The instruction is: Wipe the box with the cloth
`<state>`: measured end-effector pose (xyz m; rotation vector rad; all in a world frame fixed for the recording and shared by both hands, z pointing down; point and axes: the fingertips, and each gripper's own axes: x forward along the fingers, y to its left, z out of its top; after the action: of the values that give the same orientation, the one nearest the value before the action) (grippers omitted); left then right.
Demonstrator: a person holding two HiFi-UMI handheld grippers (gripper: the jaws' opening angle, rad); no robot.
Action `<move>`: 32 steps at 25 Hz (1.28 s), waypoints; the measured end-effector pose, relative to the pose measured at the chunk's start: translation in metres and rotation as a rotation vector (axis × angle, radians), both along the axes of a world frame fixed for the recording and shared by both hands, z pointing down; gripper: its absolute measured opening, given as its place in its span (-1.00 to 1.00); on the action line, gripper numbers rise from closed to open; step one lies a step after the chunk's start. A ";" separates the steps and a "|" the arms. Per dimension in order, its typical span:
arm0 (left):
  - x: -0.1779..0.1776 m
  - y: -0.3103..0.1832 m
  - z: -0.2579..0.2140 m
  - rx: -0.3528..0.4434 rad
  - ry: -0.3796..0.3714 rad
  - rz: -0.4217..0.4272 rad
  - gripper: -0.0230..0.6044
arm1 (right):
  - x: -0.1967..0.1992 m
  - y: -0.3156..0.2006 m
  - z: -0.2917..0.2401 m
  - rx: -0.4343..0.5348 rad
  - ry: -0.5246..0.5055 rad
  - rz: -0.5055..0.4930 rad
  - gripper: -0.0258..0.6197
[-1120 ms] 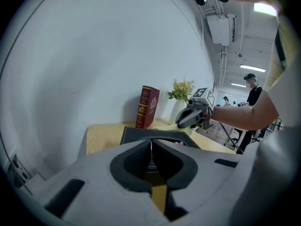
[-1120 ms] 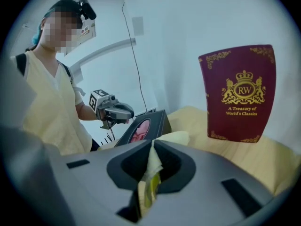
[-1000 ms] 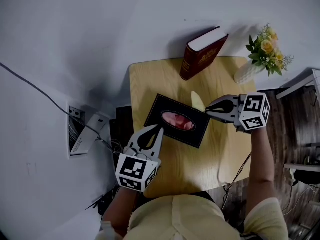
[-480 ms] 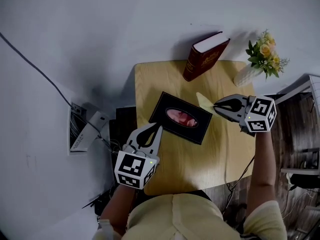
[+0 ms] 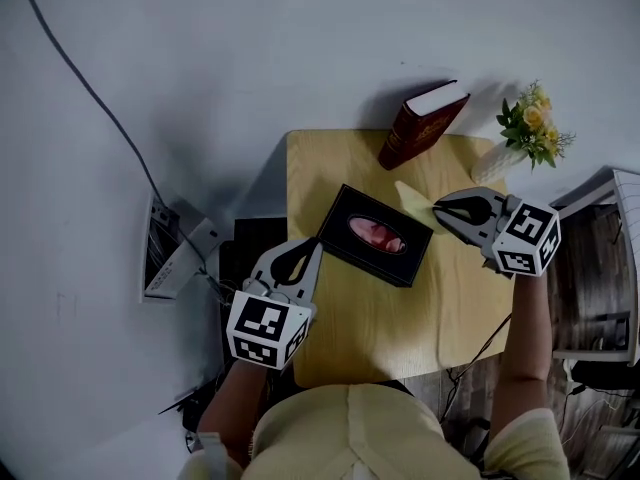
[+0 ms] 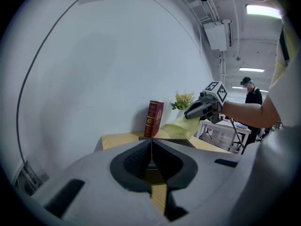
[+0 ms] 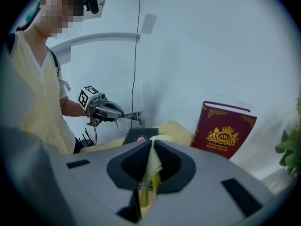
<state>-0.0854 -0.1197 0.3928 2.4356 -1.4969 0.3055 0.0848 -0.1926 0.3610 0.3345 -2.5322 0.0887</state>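
A black box (image 5: 375,235) with an oval opening lies slantwise on the small wooden table (image 5: 380,318). My right gripper (image 5: 438,208) is shut on a pale yellow cloth (image 5: 412,196), which hangs beside the box's far right corner. In the right gripper view the cloth (image 7: 150,166) is pinched between the jaws, with the box (image 7: 140,136) beyond. My left gripper (image 5: 318,249) is shut with nothing between its jaws, its tip at the box's left corner. The left gripper view shows the right gripper (image 6: 202,108) holding the cloth (image 6: 181,125) above the table.
A dark red book (image 5: 420,123) stands at the table's far edge against the wall. A white vase of yellow flowers (image 5: 528,120) stands at the far right corner. A cable and a power strip (image 5: 185,258) lie on the floor at the left.
The right gripper has risen with the cloth, lifting it off the table by the box. The left gripper has shifted slightly and stays at the box's left corner.
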 end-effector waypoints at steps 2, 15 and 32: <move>-0.003 0.000 -0.003 0.005 0.002 0.004 -0.84 | -0.010 0.002 -0.008 0.015 0.009 -0.009 -0.80; -0.032 -0.004 -0.016 0.035 0.021 0.008 -0.84 | -0.084 0.012 -0.048 0.098 0.037 -0.068 -0.81; -0.077 -0.028 -0.001 0.026 0.087 -0.019 -0.84 | -0.188 -0.017 -0.061 0.152 0.038 -0.106 -0.80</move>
<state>-0.1625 -0.1476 0.3916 2.4203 -1.4948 0.1754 -0.1033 -0.2097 0.3002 0.2581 -2.5197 -0.1506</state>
